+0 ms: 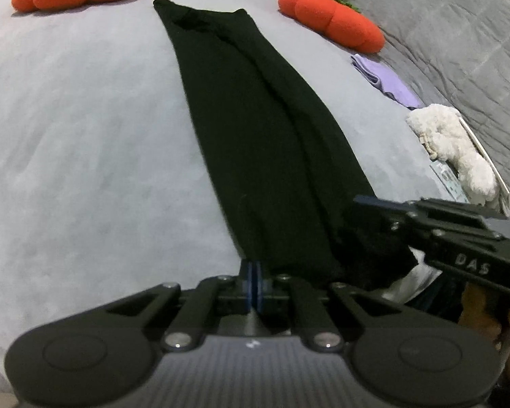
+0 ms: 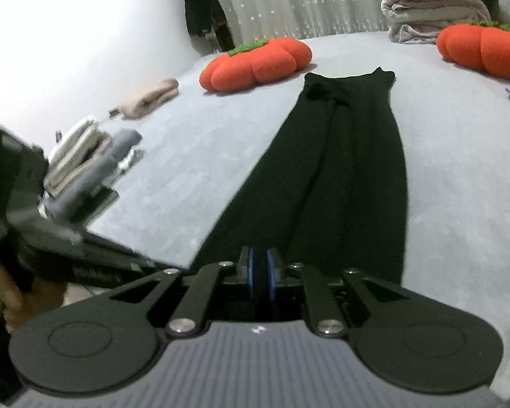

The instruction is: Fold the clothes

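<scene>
A black garment, already narrowed into one long strip, lies on the grey bed with its long axis running straight away from both tongs toward the far edge, where its far end stops between the two cushions. Its near end is at the near edge of the bed, right at the tools. The left tongs are pressed together on the near left corner of the strip, and the right tongs stand almost closed, with dark cloth seemingly between the blue pads at the near right part of the same end; that grip is a judgement, since the cloth there is hard to see. Both tools are equally near, side by side across the short width, so a fold along the length would carry the near end away toward the far end. Counted: one black garment laid out, two tongs, two orange pumpkin-shaped cushions at the far edge. On the bed's left side sit a stack of folded clothes and a folded pink piece; on the right side a folded purple piece and a white fluffy item. A heap of pale bedding lies at the far right corner.
</scene>
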`<action>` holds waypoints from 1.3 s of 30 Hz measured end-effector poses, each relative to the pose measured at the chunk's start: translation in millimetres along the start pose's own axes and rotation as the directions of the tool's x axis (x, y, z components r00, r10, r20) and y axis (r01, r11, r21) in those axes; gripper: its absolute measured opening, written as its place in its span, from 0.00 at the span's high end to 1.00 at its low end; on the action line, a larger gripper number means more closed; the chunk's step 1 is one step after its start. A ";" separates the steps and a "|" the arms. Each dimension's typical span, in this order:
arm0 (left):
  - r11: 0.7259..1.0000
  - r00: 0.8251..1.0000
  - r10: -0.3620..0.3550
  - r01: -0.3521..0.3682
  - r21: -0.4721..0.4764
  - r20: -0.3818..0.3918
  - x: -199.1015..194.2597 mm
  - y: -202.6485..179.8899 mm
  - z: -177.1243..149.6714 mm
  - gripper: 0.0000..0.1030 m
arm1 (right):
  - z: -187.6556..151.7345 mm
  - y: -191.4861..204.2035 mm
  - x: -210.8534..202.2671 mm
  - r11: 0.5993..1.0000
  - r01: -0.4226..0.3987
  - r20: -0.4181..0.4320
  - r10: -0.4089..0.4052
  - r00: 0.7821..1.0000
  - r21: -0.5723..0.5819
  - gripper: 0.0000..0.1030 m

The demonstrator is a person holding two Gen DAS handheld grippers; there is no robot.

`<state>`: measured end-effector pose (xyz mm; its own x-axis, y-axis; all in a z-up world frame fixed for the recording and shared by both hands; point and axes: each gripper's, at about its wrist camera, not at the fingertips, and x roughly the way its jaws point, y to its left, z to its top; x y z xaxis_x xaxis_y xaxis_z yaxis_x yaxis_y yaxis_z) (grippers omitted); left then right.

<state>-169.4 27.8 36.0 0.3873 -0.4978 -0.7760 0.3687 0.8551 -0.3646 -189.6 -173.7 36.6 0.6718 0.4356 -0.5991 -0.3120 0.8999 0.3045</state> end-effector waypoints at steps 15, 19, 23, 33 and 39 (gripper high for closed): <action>0.999 1.000 0.016 -0.017 0.042 0.002 10.3 -10.8 -2.9 0.97 | -15.6 10.1 24.7 0.998 0.045 -0.087 -0.048 0.995 -0.042 0.97; 0.994 0.999 0.043 -0.044 0.101 0.014 -3.3 -15.2 -5.6 0.98 | -15.4 10.2 9.3 1.000 0.025 -0.052 -0.026 0.998 -0.014 0.97; 0.984 0.996 0.085 -0.087 0.157 0.016 -3.0 -19.2 -10.1 0.98 | -24.6 11.3 3.2 0.999 0.029 -0.072 -0.031 0.997 -0.029 0.97; 0.971 0.994 0.104 -0.098 0.218 -0.015 6.9 -20.8 -9.4 0.94 | -16.6 14.7 -8.3 0.999 -0.006 -0.017 0.006 1.000 -0.045 0.77; 0.979 0.997 0.069 -0.075 0.191 0.040 -18.3 -4.4 4.8 0.57 | -2.0 5.1 -8.5 0.989 0.098 0.015 -0.096 0.995 -0.113 0.77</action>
<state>-174.1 32.5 54.3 0.4451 -0.4428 -0.7783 0.4927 0.8469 -0.2001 -198.3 -172.7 41.7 0.7090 0.3465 -0.6142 -0.3188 0.9344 0.1591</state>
